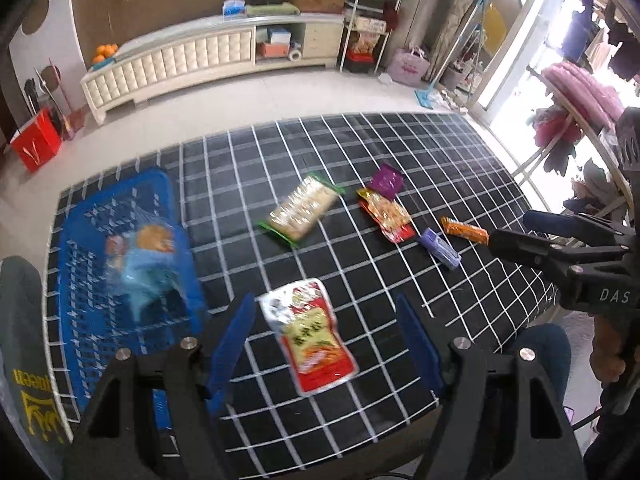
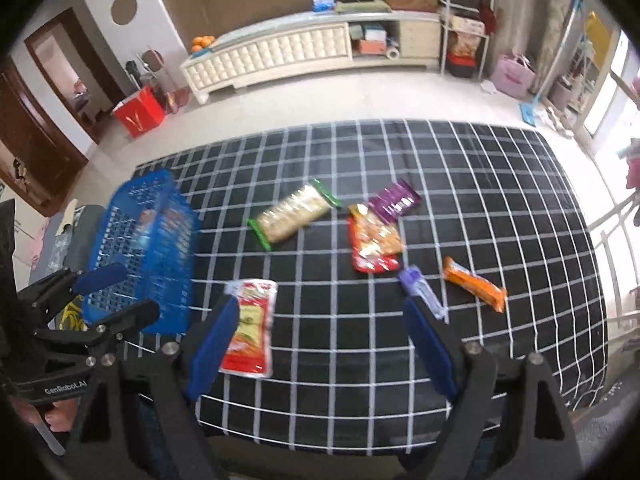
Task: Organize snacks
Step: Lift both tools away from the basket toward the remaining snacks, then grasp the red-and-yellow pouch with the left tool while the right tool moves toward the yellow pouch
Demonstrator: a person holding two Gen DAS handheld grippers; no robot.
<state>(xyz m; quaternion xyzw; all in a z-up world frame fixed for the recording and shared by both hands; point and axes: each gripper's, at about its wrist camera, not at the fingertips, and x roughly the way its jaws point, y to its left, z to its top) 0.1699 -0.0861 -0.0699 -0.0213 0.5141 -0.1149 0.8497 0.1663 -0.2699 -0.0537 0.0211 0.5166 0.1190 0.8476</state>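
Note:
A blue plastic basket (image 1: 92,216) (image 2: 160,256) stands at the table's left end with a blue snack bag (image 1: 148,264) inside. My left gripper (image 1: 324,328) hangs open above a red and yellow snack packet (image 1: 310,334) (image 2: 252,328), not touching it. My right gripper (image 2: 320,332) is open over the front of the table, empty. Further out lie a green-edged cracker pack (image 1: 302,210) (image 2: 292,216), a red and orange packet (image 1: 386,214) (image 2: 374,242), a purple packet (image 1: 386,180) (image 2: 394,200), a small lilac packet (image 1: 440,248) (image 2: 422,292) and an orange bar (image 1: 464,230) (image 2: 474,284).
The table wears a black cloth with a white grid (image 1: 304,152) (image 2: 480,200). Beyond it are pale floor, a white low cabinet (image 1: 208,52) (image 2: 304,48) and a red box (image 1: 36,144) (image 2: 140,112). A person's hand (image 2: 60,416) holds the left gripper's handle.

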